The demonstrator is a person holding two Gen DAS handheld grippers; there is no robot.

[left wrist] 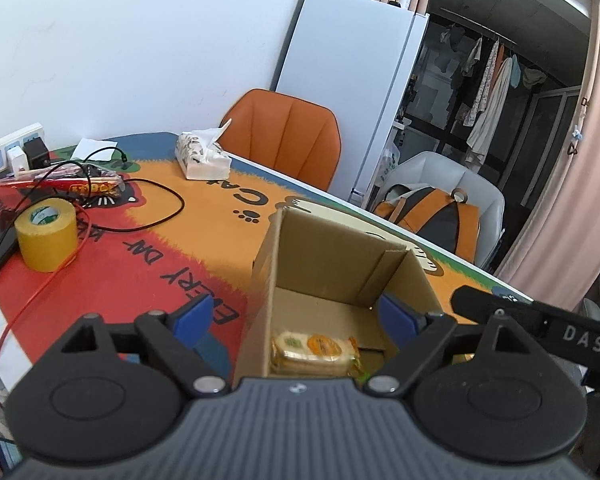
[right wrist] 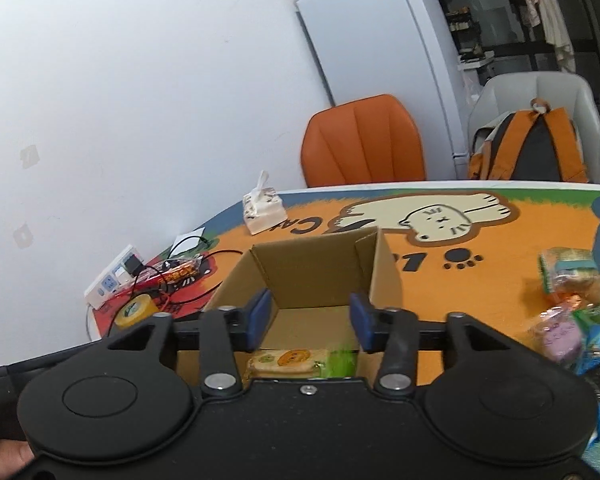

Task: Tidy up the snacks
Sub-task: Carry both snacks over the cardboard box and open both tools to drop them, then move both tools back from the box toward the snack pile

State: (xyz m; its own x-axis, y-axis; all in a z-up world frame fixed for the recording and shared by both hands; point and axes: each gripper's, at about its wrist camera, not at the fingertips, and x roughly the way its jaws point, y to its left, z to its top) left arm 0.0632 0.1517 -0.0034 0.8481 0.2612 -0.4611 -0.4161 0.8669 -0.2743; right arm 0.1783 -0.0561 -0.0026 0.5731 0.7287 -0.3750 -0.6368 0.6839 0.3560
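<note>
An open cardboard box (left wrist: 328,264) stands on the cartoon table mat. At its bottom lies a cracker packet (left wrist: 314,350) with an orange and green label. My left gripper (left wrist: 294,310) is open wide; one blue pad is outside the box's left wall, the other by its right wall, and neither presses. In the right wrist view my right gripper (right wrist: 310,306) hangs open over the box (right wrist: 308,268) with nothing between its pads. Below it are the cracker packet (right wrist: 284,360) and a blurred green packet (right wrist: 342,356). Several loose snack packets (right wrist: 572,312) lie to the right.
A yellow tape roll (left wrist: 46,236), a red snack bag (left wrist: 60,184), cables and a power strip (left wrist: 4,156) crowd the mat's left. A tissue pack (left wrist: 202,158) sits at the far edge. An orange chair (left wrist: 284,132) and a grey chair with a backpack (left wrist: 432,212) stand behind.
</note>
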